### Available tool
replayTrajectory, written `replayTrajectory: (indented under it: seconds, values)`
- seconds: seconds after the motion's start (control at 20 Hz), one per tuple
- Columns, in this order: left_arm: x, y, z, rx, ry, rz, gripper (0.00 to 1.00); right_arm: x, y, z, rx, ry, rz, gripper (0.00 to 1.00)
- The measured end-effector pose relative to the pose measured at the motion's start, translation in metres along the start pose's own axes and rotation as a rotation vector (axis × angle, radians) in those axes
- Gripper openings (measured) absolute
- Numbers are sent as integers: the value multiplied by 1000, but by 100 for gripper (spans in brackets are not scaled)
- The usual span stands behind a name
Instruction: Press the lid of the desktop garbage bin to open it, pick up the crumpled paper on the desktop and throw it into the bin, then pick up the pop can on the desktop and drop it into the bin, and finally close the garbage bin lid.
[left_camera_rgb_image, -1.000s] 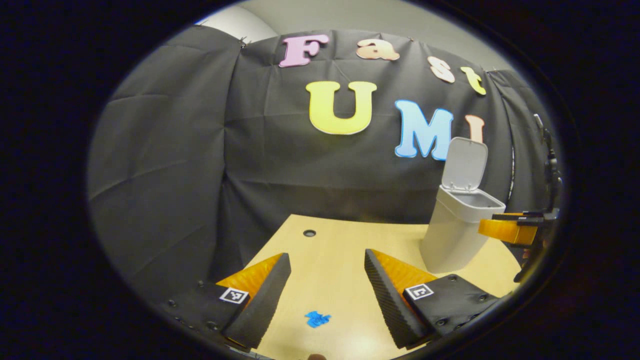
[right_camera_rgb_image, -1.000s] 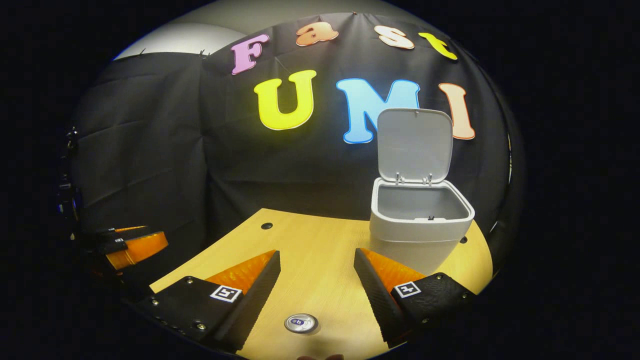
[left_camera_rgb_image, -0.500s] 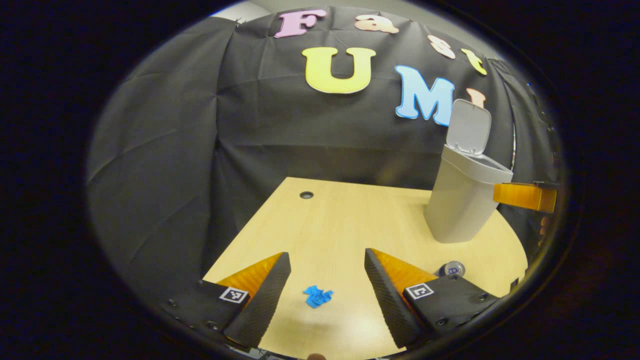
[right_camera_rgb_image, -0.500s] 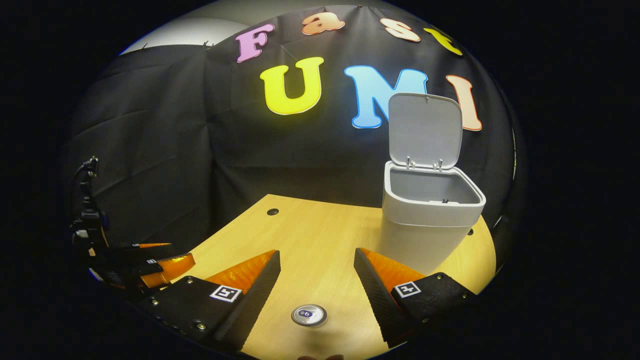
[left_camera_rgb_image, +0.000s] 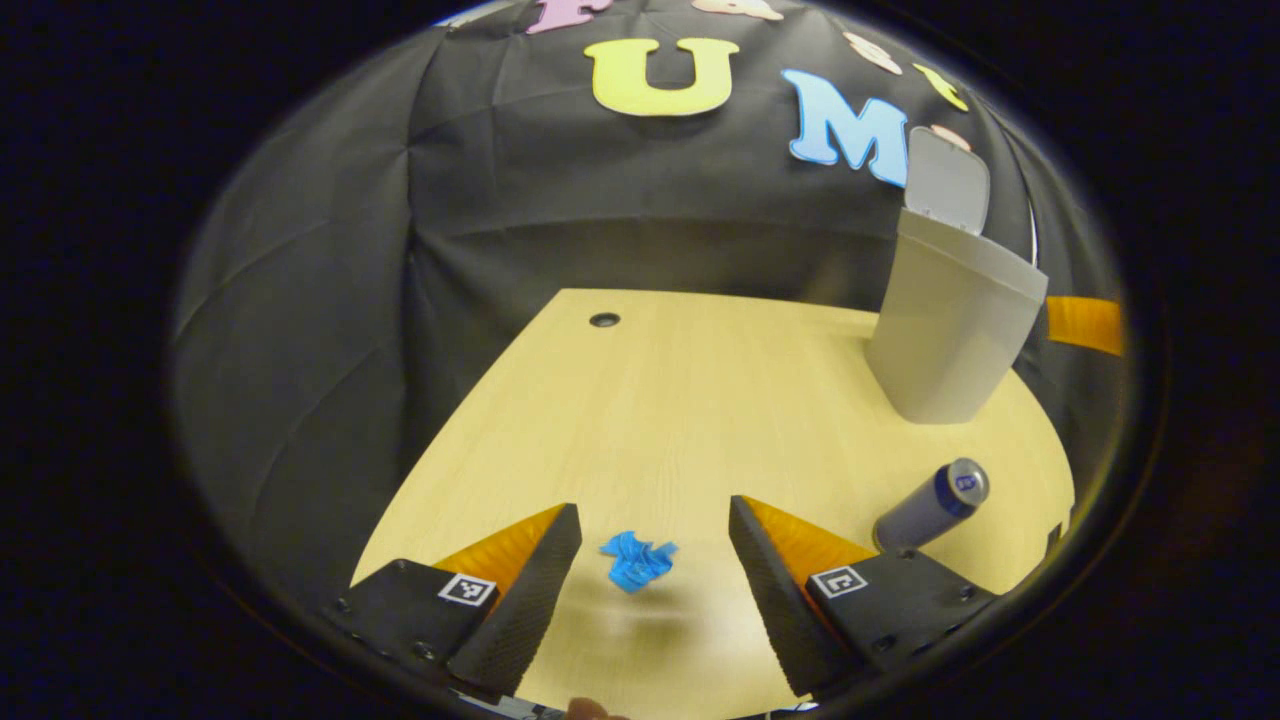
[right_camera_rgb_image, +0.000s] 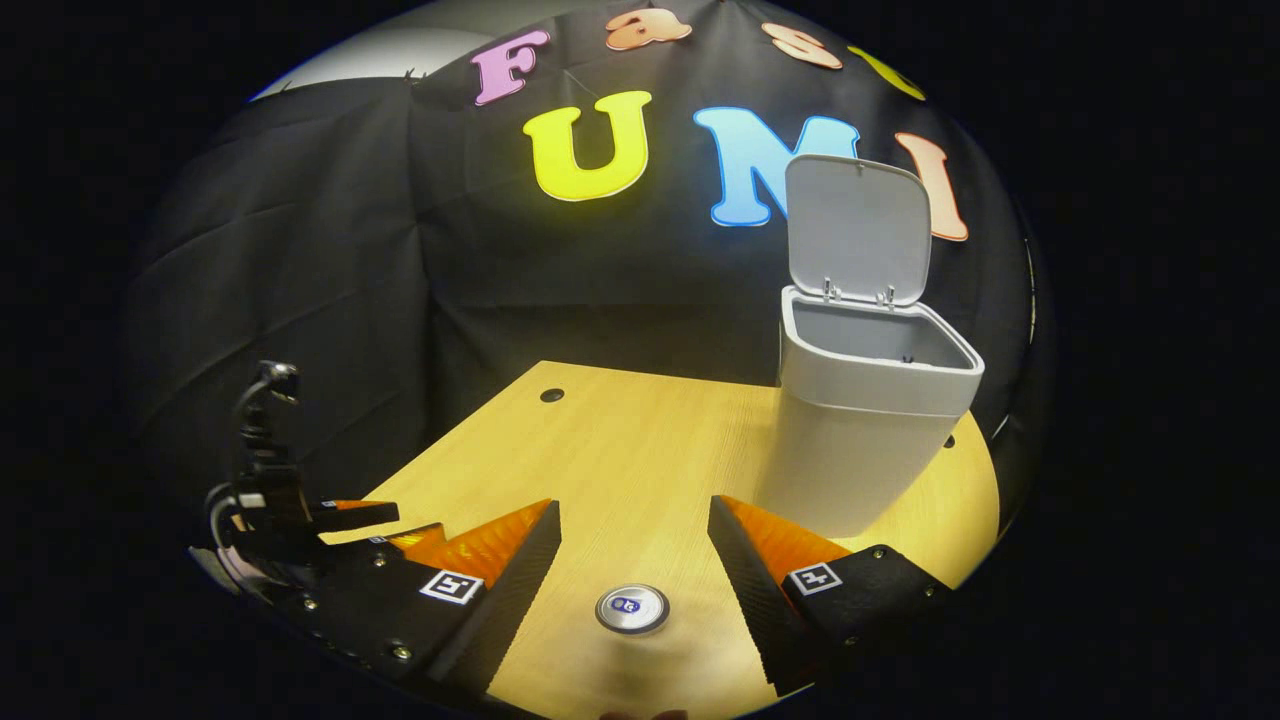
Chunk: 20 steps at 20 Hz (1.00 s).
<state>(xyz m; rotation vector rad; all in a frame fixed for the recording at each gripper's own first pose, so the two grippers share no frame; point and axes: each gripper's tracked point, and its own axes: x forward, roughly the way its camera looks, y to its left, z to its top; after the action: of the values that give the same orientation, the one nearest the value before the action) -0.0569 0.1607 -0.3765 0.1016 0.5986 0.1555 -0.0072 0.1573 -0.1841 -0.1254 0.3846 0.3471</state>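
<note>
1. Left gripper (left_camera_rgb_image: 654, 580) has its jaws spread wide with nothing between the pads. It's hovering over the wooden desktop (left_camera_rgb_image: 700, 400), and the blue crumpled paper (left_camera_rgb_image: 637, 560) sits on the wood right in the gap between the fingers, touching neither one.

2. Right gripper (right_camera_rgb_image: 634, 590) is spread wide too and isn't pinching anything. The pop can (right_camera_rgb_image: 632, 609) stands upright on the desktop below it, so you're looking straight down at the silver top, roughly centred between the two fingers.

3. In the left gripper view the can is just off the left gripper's right finger, apart from the paper.

4. The white desktop garbage bin (right_camera_rgb_image: 860, 430) stands at the far right of the desk, near the back edge. Its lid (right_camera_rgb_image: 860, 230) is flipped up and standing almost vertical on the rear hinge. The part of the inside you can see in the right gripper view is bare grey wall; can't see the bottom, so no idea what's in there.

5. Room to move: there's a wide stretch of bare wood between the paper, the can and the bin. A round cable hole (left_camera_rgb_image: 603, 320) sits near the back left corner. The desk's back edge runs right up against the black cloth wall (left_camera_rgb_image: 500, 220).

6. In the right gripper view the left gripper shows at lower left, over the desk's left edge.
</note>
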Motion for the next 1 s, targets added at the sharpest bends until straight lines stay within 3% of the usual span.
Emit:
replayTrajectory:
  seconds: [0.05, 0.1, 0.15, 0.2, 0.25, 0.65, 1.0]
  values:
    - [8, 0, -8, 9, 16, 0, 100, -1, -1, -1, -4, 5, -5, 95]
    - [16, 0, -15, 14, 37, 1, 89, -2, -3, -2, -7, 8, -11, 95]
    - [24, 0, -23, 18, 58, 4, 89, -4, -6, -2, -8, 12, -18, 95]
    - [31, 2, -28, 19, 78, 7, 98, -5, -9, -6, -8, 16, -26, 95]
    - [37, 3, -32, 16, 95, 8, 100, -8, -13, -7, -6, 20, -35, 95]
    - [74, 12, -65, 22, 185, 26, 99, -33, -39, -32, 15, 64, -110, 95]
    - [77, 8, -71, 17, 181, 25, 98, -42, -53, -49, 47, 92, -144, 95]
